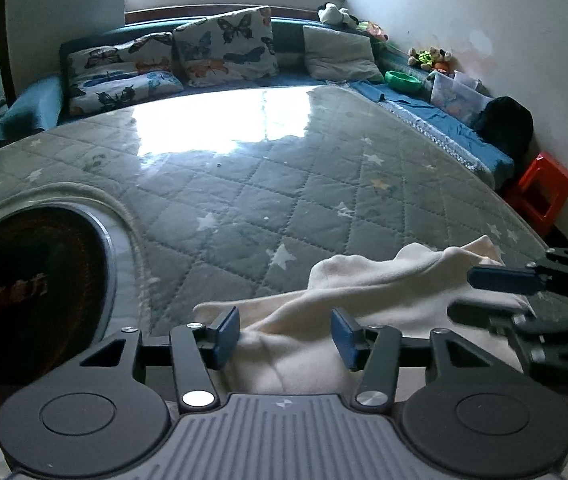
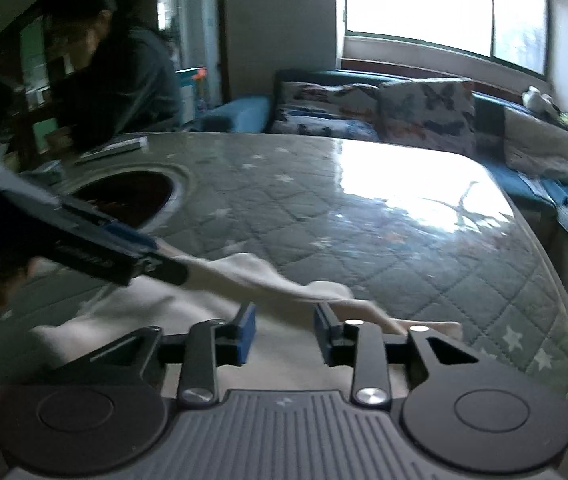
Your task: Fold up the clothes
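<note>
A cream-white garment (image 1: 364,292) lies crumpled on the quilted star-print table cover (image 1: 284,184), near the front edge. My left gripper (image 1: 286,338) is open, its blue pads on either side of a fold of the garment. My right gripper (image 2: 284,330) is open just above the garment (image 2: 267,276). In the left wrist view the right gripper (image 1: 480,292) comes in from the right edge, over the garment's right end. In the right wrist view the left gripper (image 2: 155,256) reaches in from the left over the cloth.
A round dark opening (image 1: 31,288) is set in the table at the left. A sofa with butterfly cushions (image 1: 223,48) runs behind the table. A red stool (image 1: 540,192) stands at the right. A person (image 2: 123,68) in dark clothes leans at the far left.
</note>
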Motion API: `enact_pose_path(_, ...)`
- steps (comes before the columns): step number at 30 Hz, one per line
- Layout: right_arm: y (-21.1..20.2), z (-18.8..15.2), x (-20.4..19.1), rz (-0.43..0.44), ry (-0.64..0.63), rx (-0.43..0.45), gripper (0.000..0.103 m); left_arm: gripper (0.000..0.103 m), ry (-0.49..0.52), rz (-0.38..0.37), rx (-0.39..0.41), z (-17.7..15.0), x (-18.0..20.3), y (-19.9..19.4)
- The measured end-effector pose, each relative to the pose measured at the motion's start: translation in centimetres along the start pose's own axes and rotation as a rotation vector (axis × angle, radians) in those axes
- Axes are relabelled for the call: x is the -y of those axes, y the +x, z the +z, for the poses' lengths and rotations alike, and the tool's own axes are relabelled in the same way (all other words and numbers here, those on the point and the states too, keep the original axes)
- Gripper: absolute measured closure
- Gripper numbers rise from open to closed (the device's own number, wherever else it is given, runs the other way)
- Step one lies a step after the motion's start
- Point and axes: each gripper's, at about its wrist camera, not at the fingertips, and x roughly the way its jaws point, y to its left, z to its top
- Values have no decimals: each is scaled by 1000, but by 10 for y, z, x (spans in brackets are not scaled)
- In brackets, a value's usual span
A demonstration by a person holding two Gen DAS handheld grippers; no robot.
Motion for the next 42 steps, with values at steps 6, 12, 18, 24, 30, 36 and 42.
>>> enact_pose_path(6,-17,-6,-36,79,-113,-9,61,32,-43,29,12,-12,-10,-22)
enact_pose_path(12,-20,-10,-83,196,-300,-13,57,21,-168,72,24,-21,-33,-40)
enact_pose_path(18,-6,-14,-125,273,-449,-28,56,12,-254,62,15,-30,-46,-49)
enact_pose_path(24,9,-22,-152,271,-517,-63,60,10,-335,24,-5,-38,-57,-51)
enact_pose_path(30,4,-19,-152,251,-515,-35,63,10,-360,10,-17,-41,-57,-52)
enact_pose_path(36,12,-24,-156,214,-559,-28,64,10,-404,-35,-22,-39,-56,-50)
enact_pose_path(42,8,-13,-140,229,-443,9,91,10,-501,-79,-48,-44,-63,-45)
